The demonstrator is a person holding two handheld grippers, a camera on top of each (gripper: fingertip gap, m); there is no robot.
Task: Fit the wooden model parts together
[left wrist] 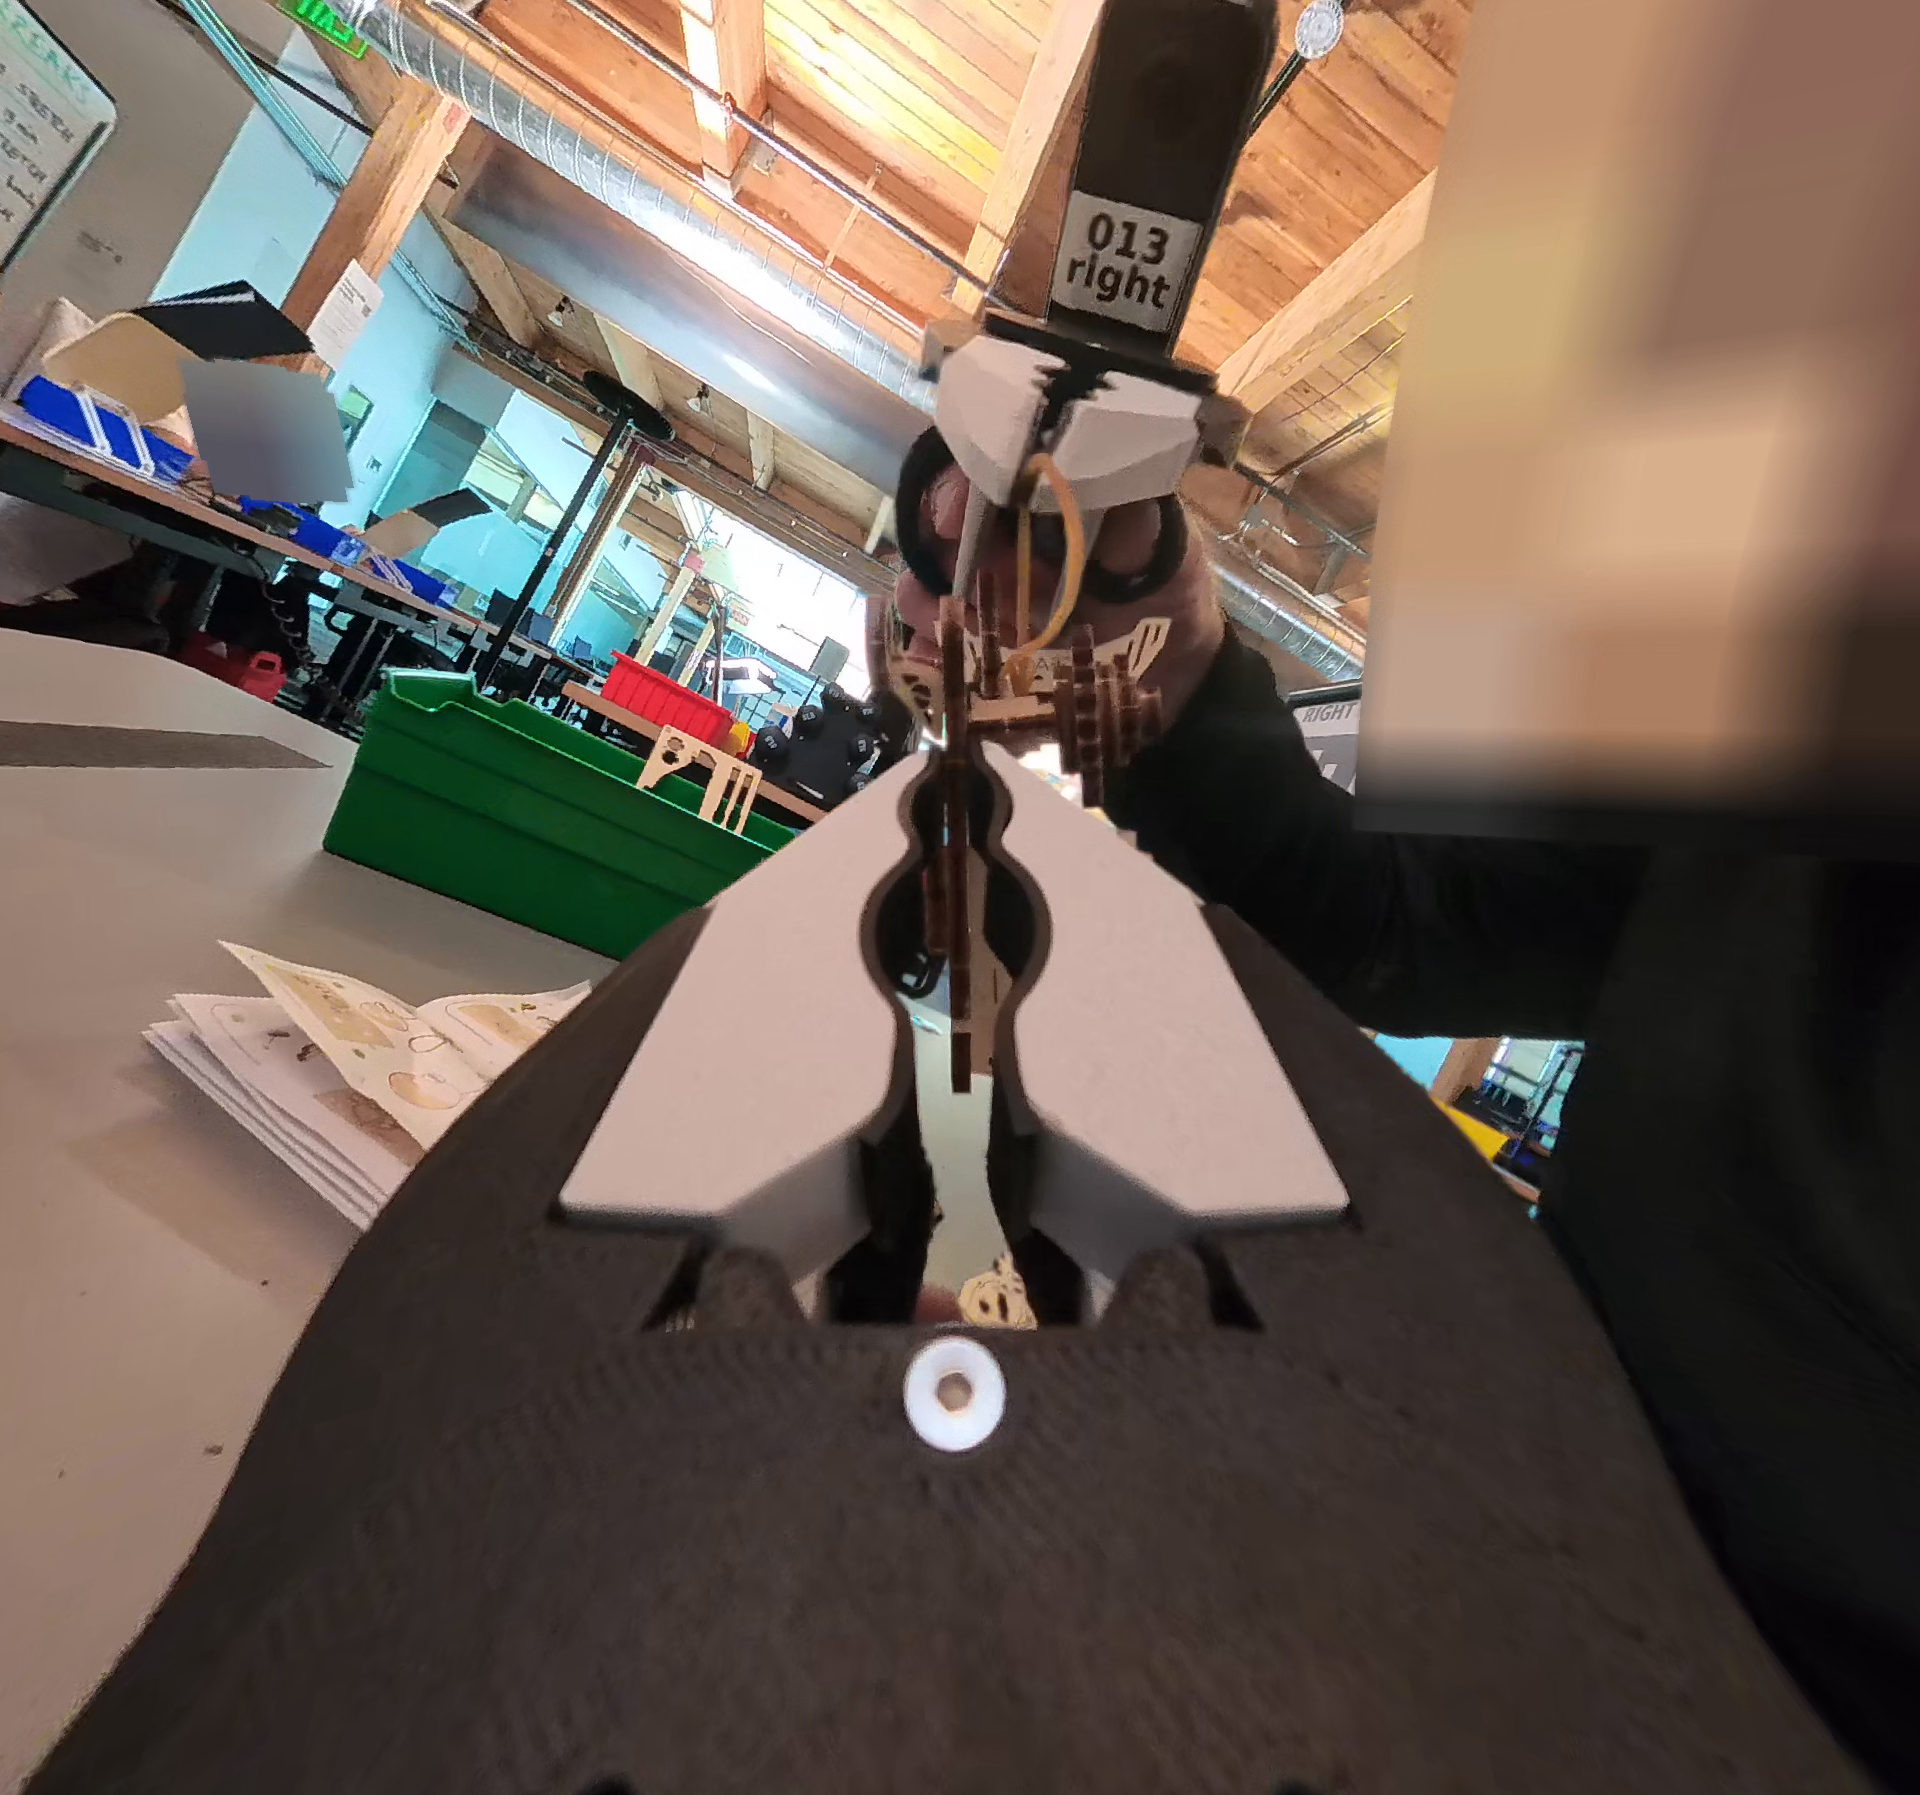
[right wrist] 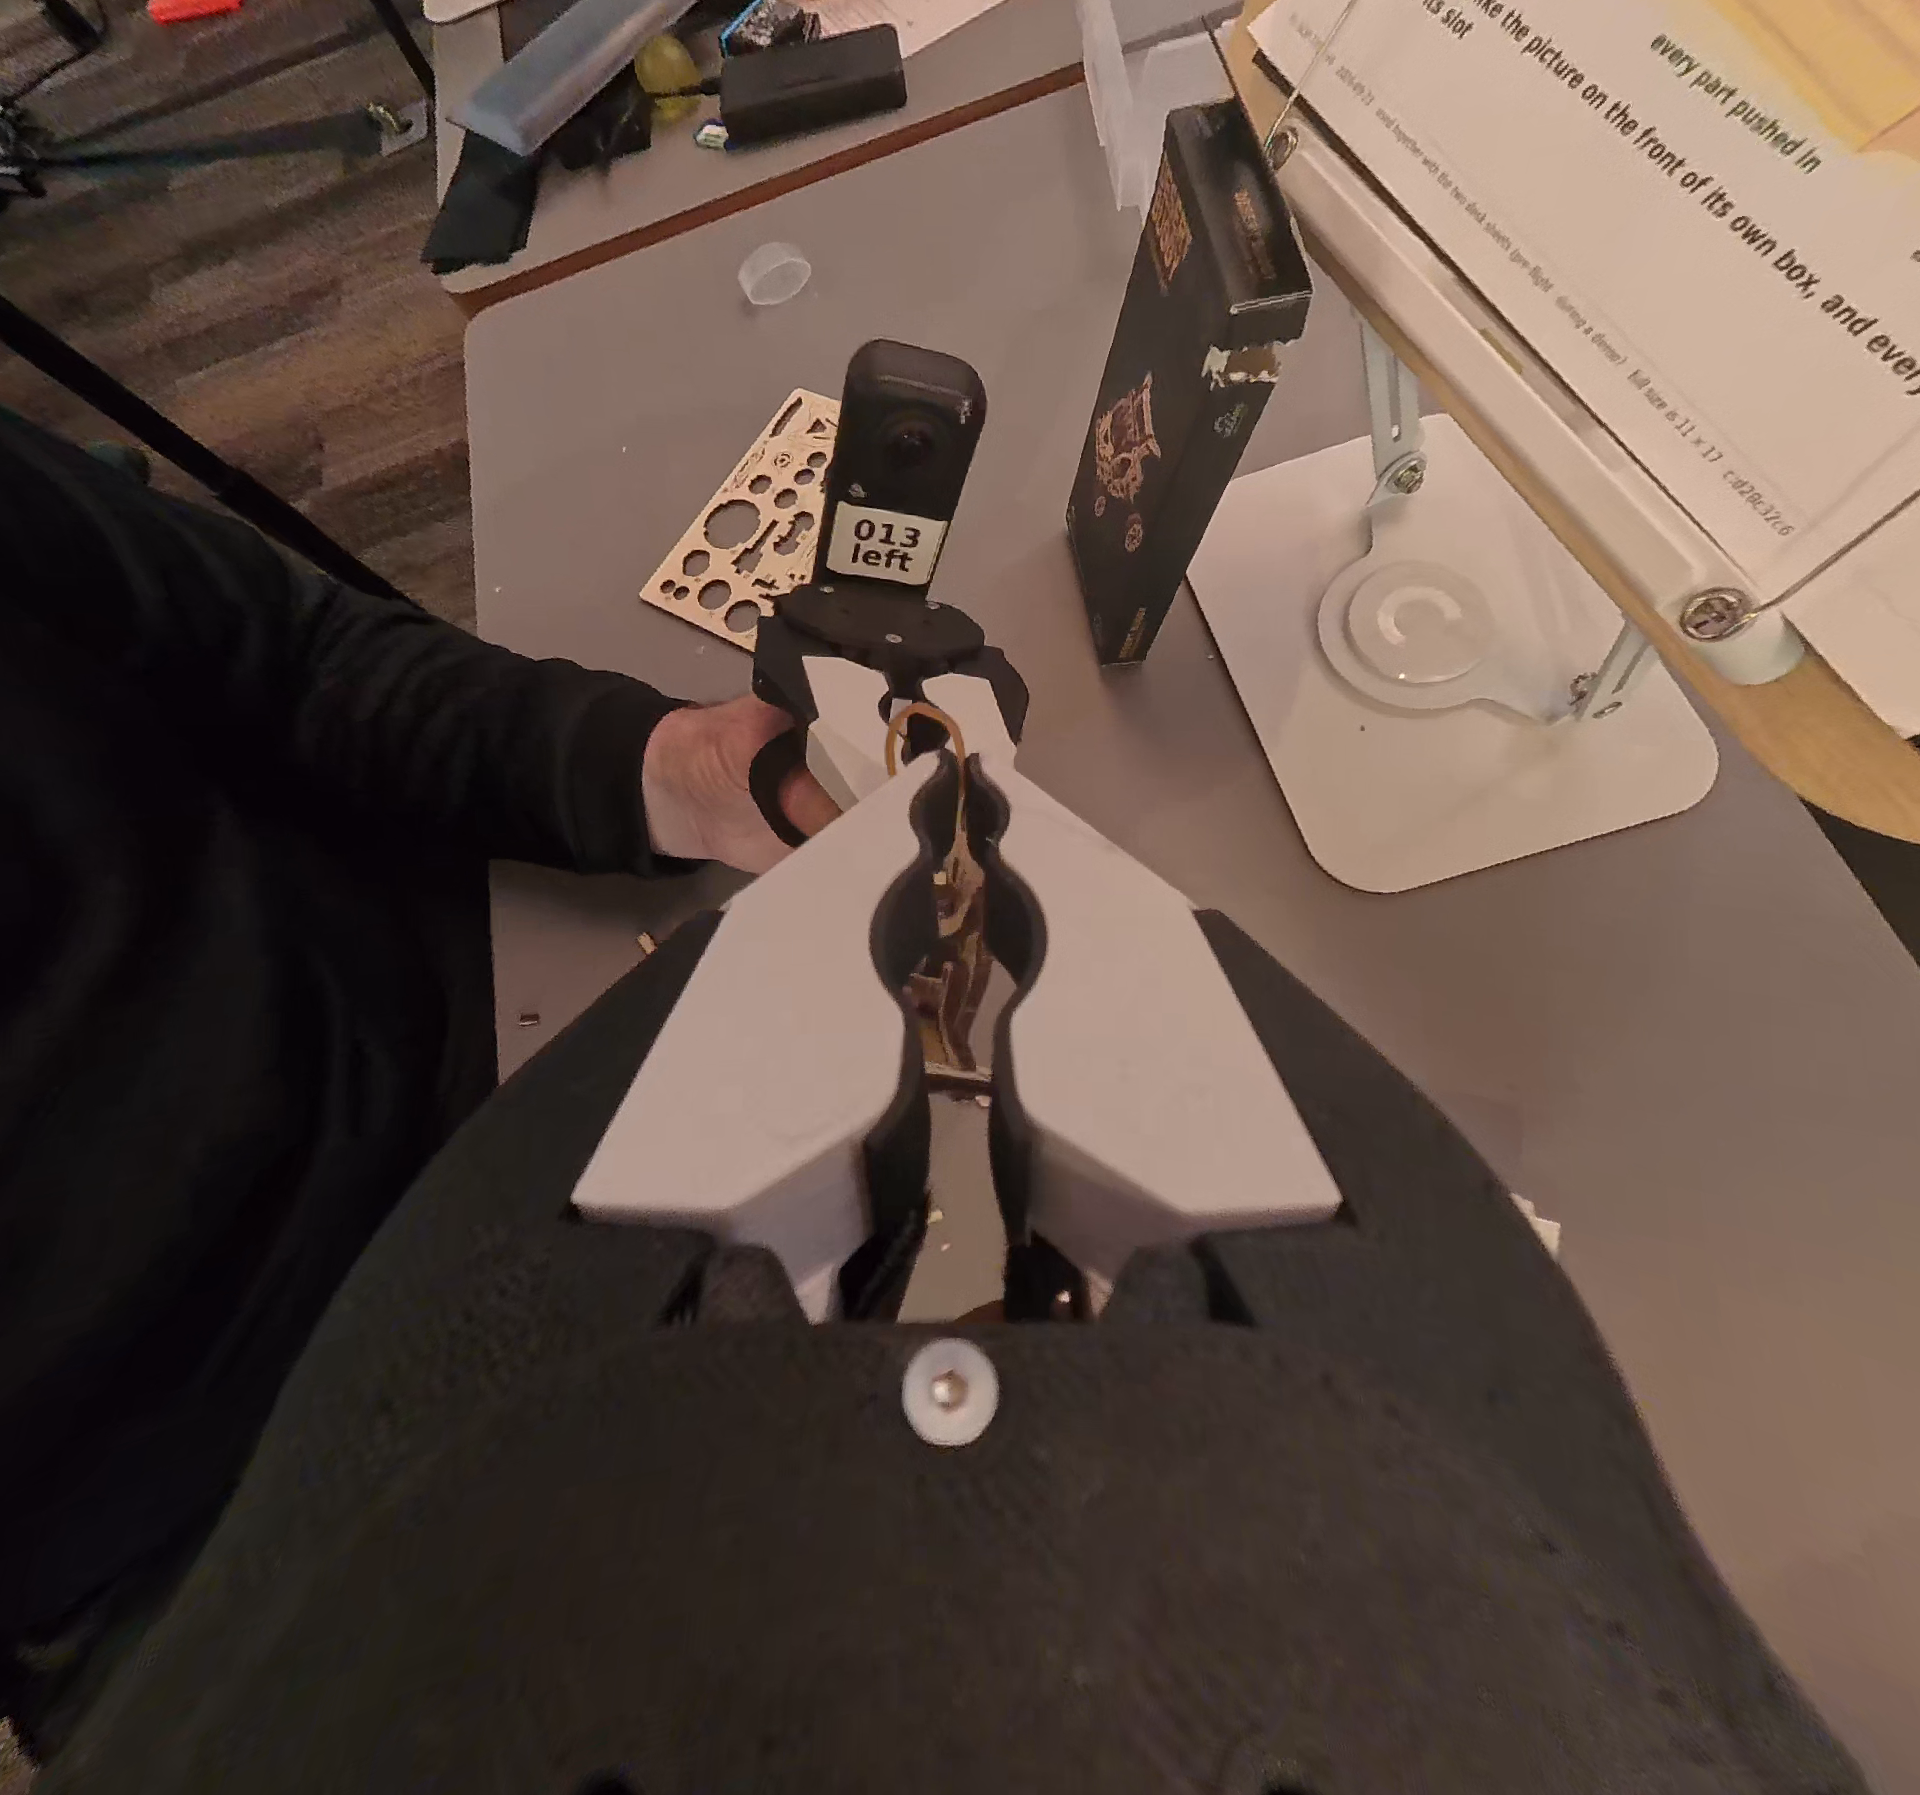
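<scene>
A small wooden model (left wrist: pixel 1086 706) with brown gear wheels is held in the air between both grippers. My left gripper (left wrist: pixel 956 758) is shut on its flat lower part (left wrist: pixel 956 914). My right gripper (right wrist: pixel 951 758) comes from the opposite side, tip to tip, and is shut on a flat wooden part of the same model (right wrist: pixel 951 966). In the left wrist view the right gripper (left wrist: pixel 1023 488) shows above the model. In the right wrist view the left gripper (right wrist: pixel 914 737) shows just beyond my fingertips. A yellow rubber band (left wrist: pixel 1060 550) loops from the model, and it also shows in the right wrist view (right wrist: pixel 930 717).
A punched-out wooden sheet (right wrist: pixel 748 519), an upright black box (right wrist: pixel 1174 374) and a white stand base (right wrist: pixel 1455 685) are on the grey table (right wrist: pixel 1195 914). A green bin (left wrist: pixel 499 810) with a wooden piece (left wrist: pixel 707 769) and an instruction booklet (left wrist: pixel 353 1049) lie to the left. The left gripper's tips are roughly 5 cm from the right gripper's.
</scene>
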